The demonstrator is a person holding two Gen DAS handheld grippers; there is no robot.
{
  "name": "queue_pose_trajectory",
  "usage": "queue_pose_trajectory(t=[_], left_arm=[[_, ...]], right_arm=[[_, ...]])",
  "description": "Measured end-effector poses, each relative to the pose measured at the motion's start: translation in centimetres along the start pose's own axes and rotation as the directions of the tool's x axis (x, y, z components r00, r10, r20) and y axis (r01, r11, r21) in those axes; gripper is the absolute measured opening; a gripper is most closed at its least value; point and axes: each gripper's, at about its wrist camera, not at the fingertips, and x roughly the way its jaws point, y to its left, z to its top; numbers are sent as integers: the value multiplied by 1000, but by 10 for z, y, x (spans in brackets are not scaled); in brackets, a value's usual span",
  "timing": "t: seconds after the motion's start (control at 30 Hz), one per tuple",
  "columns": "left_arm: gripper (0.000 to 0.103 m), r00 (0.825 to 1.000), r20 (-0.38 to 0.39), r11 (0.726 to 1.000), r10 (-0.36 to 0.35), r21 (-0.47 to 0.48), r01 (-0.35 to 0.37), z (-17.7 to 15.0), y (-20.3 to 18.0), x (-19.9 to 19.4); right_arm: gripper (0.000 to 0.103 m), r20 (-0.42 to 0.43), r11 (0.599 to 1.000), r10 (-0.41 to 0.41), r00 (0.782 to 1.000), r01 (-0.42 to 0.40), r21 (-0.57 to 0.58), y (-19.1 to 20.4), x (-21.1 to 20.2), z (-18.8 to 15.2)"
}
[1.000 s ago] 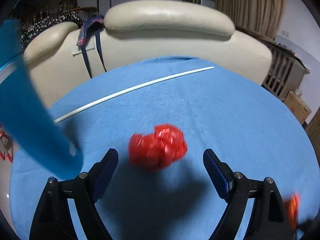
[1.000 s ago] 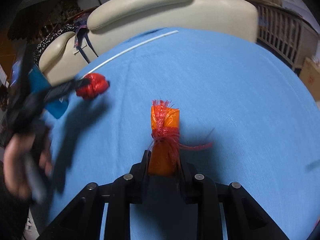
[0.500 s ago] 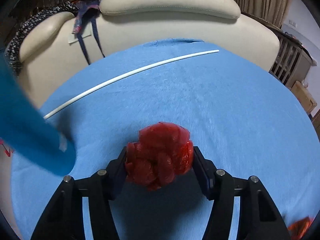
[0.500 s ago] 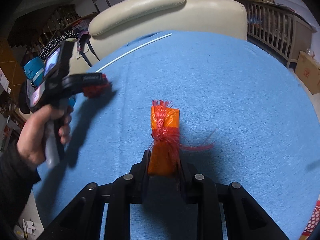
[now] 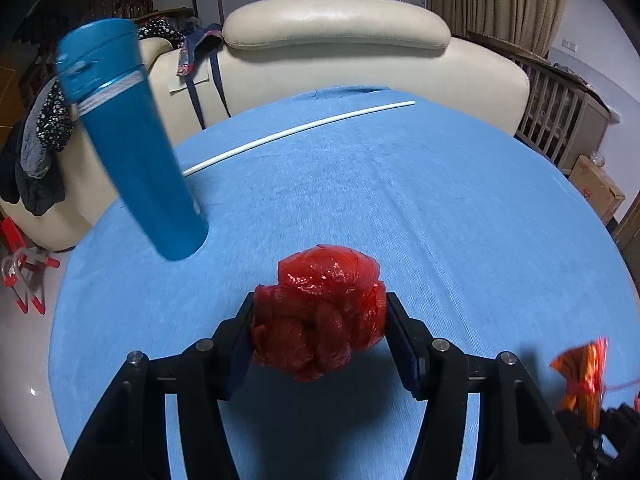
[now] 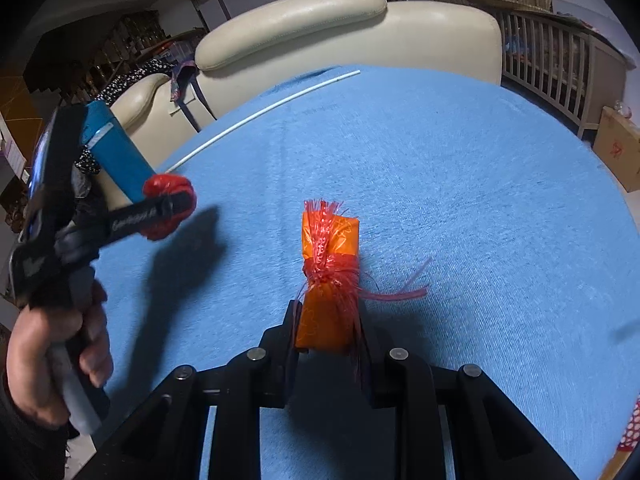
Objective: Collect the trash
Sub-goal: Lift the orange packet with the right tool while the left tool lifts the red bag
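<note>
The left gripper (image 5: 320, 320) is clamped on a crumpled red plastic bag (image 5: 320, 316), its pads pressing both sides of the wad, held above the blue tablecloth (image 5: 440, 200) near its left edge. The right gripper (image 6: 326, 320) is clamped tight on an orange packet (image 6: 328, 280) tied round the middle with frayed red string, held over the middle of the cloth. A tall blue bottle (image 5: 128, 140) stands at the left edge, just beyond the bag. A thin white rod (image 5: 300, 130) lies along the far edge, in front of a cream sofa (image 5: 340, 52). A hand (image 6: 52, 356) grips the left tool's handle
</note>
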Motion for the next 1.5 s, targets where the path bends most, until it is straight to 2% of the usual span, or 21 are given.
queue_pose_trajectory(t=[0.23, 0.9, 1.5], left_arm=[[62, 1000, 10, 1000, -9, -11, 9, -33, 3, -35], [62, 999, 24, 999, -36, -7, 37, -94, 1, -90], [62, 998, 38, 999, -43, 12, 43, -110, -6, -108]], right_arm=[[26, 21, 1000, 6, 1000, -6, 11, 7, -18, -15], [26, 75, 998, 57, 996, -57, -4, 33, -48, -35], [26, 117, 996, 84, 990, -83, -12, 34, -76, -49]])
